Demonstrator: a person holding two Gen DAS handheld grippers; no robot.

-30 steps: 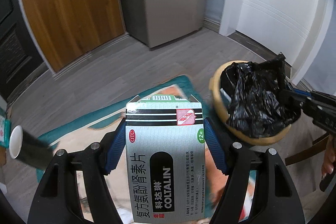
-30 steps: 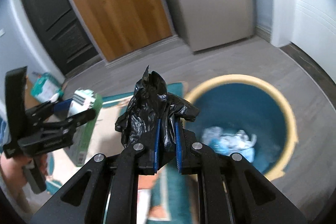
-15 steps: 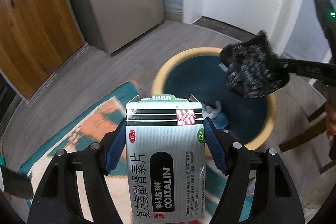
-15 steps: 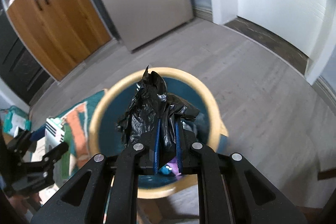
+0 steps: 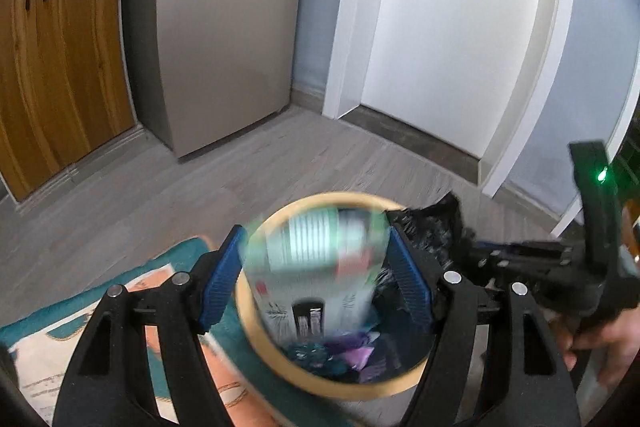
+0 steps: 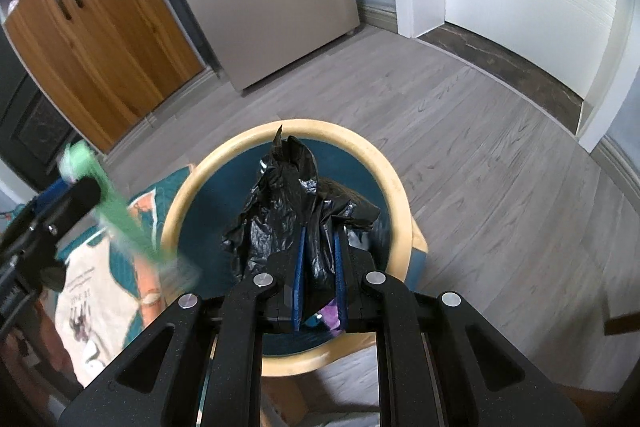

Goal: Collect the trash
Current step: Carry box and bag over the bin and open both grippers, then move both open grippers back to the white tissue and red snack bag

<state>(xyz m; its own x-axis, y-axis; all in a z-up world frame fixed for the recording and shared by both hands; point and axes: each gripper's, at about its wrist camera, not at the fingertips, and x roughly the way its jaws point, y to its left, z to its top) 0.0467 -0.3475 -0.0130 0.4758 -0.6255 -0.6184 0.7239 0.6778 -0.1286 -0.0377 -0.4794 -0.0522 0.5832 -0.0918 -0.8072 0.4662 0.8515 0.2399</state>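
Fingers (image 5: 224,279) of left gripper (image 5: 316,275) spread wide, blue pads either side of blurred silver-and-green medicine carton (image 5: 316,267), no clear contact, over round blue bin with tan rim (image 5: 256,323). Carton smeared by motion, print unreadable. Right gripper (image 6: 318,275) clamped on crumpled glossy black plastic bag (image 6: 288,203), above same bin. Bits of purple and teal trash (image 5: 344,351) inside. Teal patterned rug (image 5: 52,351) beside bin on grey wood floor (image 6: 480,155).

Box: I see the medicine box (image 5: 316,267) blurred, over the bin's left rim.
Bag: crumpled black bag (image 6: 298,203) above the yellow-rimmed bin (image 6: 400,211).
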